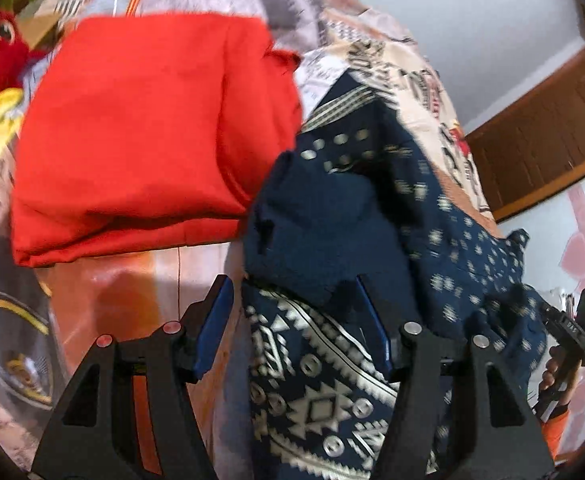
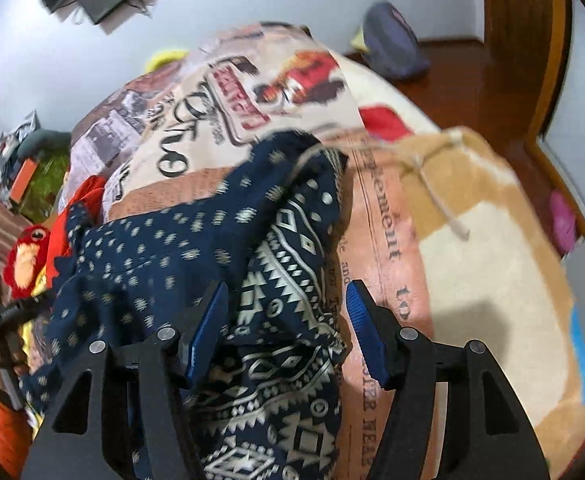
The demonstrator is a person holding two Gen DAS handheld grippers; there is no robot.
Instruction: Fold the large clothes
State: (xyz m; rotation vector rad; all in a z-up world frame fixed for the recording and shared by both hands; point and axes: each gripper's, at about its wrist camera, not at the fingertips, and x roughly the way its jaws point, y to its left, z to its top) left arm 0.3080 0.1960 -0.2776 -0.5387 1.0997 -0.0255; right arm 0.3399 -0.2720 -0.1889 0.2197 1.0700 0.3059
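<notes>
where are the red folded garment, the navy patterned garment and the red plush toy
red folded garment [image 1: 144, 132], left wrist view, middle of its top face
navy patterned garment [image 2: 164, 256], right wrist view, on the dotted part
red plush toy [image 2: 26, 258], right wrist view, on its face

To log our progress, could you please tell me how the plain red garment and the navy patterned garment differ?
The plain red garment lies folded flat; the navy patterned garment is bunched in a loose heap. Red is unpatterned; navy carries white geometric prints. Both rest on the printed bedspread.
</notes>
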